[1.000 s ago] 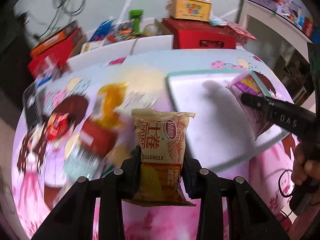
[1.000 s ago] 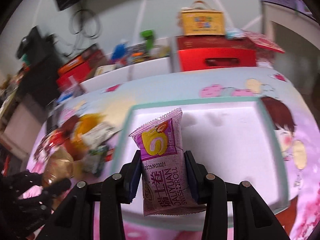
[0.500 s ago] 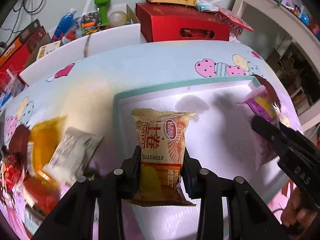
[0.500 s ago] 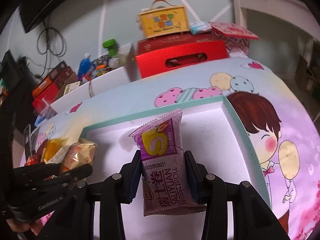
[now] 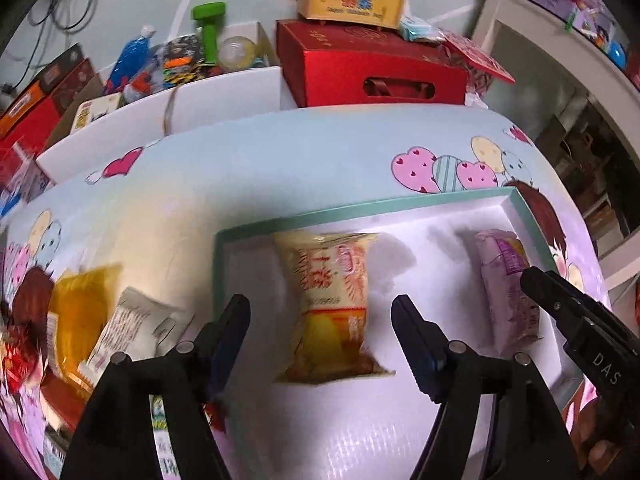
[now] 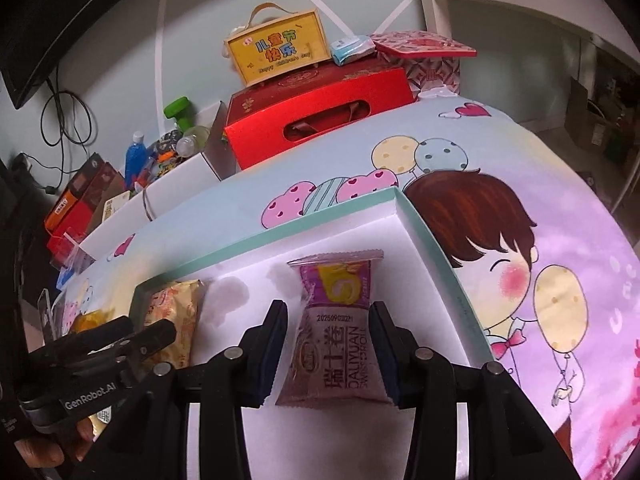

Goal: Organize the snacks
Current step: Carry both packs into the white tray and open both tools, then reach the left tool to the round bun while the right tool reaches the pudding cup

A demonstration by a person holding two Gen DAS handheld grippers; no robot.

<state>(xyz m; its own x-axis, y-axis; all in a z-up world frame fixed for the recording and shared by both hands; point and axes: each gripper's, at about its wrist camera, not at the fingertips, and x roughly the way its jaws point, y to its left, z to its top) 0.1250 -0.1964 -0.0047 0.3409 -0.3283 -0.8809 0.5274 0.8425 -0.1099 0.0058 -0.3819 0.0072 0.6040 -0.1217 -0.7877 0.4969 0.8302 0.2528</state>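
Left wrist view alone shows loose snack packets point(image 5: 120, 324) on the worktop point(image 5: 280, 168) beside the tray point(image 5: 360, 210).
Both grippers, left point(image 5: 320, 312) and right point(image 6: 330, 320), have fingers spread wide; the yellow packet point(image 5: 328, 304) and purple Swiss roll packet point(image 6: 338, 332) lie in the tray, well apart.

Two snack packets lie in the one white tray point(image 5: 400, 432): a yellow packet point(image 5: 330, 304) and a purple packet point(image 6: 336, 344). Outside the tray sits a small heap of at least three more packets point(image 5: 100, 320). Behind stand one red box point(image 5: 372, 68) and one yellow box point(image 6: 278, 52).
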